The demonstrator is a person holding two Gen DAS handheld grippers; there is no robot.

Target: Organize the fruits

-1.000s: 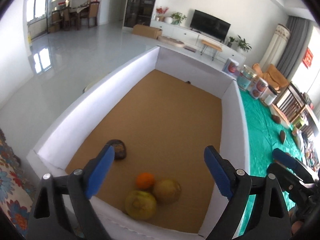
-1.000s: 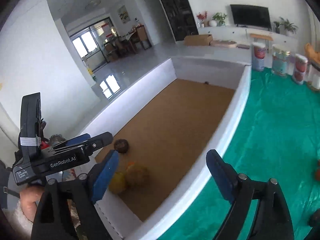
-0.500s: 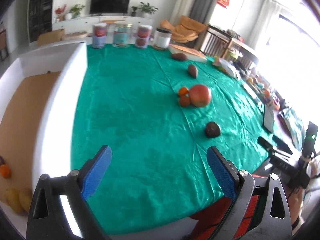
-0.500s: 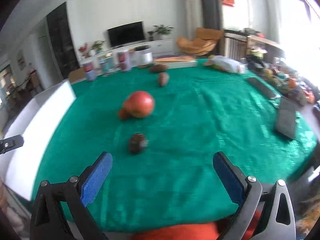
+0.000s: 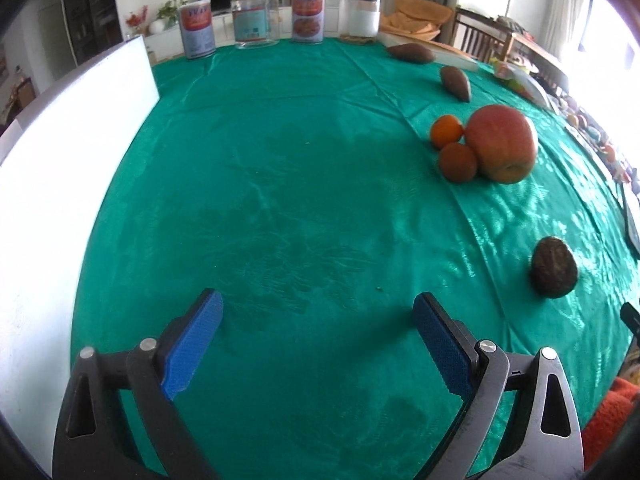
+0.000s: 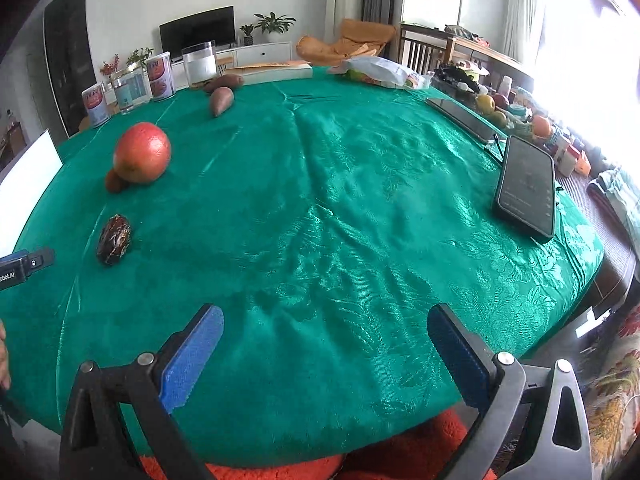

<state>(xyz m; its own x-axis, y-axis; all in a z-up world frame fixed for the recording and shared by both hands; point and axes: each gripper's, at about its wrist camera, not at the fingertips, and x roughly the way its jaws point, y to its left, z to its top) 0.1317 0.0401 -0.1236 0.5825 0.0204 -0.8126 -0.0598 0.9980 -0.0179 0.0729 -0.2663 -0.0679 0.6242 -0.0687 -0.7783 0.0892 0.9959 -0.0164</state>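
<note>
My left gripper [image 5: 318,340] is open and empty over the green tablecloth [image 5: 280,200]. To its right lie a big red apple [image 5: 502,142], two small oranges [image 5: 446,131] [image 5: 458,162] touching it, and a dark brown fruit [image 5: 554,266] nearer. The white wall of the box [image 5: 60,152] stands at the left. My right gripper [image 6: 324,348] is open and empty above the cloth's front edge. In the right wrist view the apple [image 6: 142,152] and the dark fruit [image 6: 114,239] lie far left.
Two sweet potatoes [image 5: 456,82] [image 5: 410,53] lie farther back. Several tins and jars [image 5: 256,20] stand at the far edge. A phone [image 6: 526,186] lies at the right, with a tablet [image 6: 460,118] and clutter beyond it.
Both grippers have swung right, away from the box with fruit in it, to face the green cloth. They have come lower and closer to the loose fruits. Both stay open.
</note>
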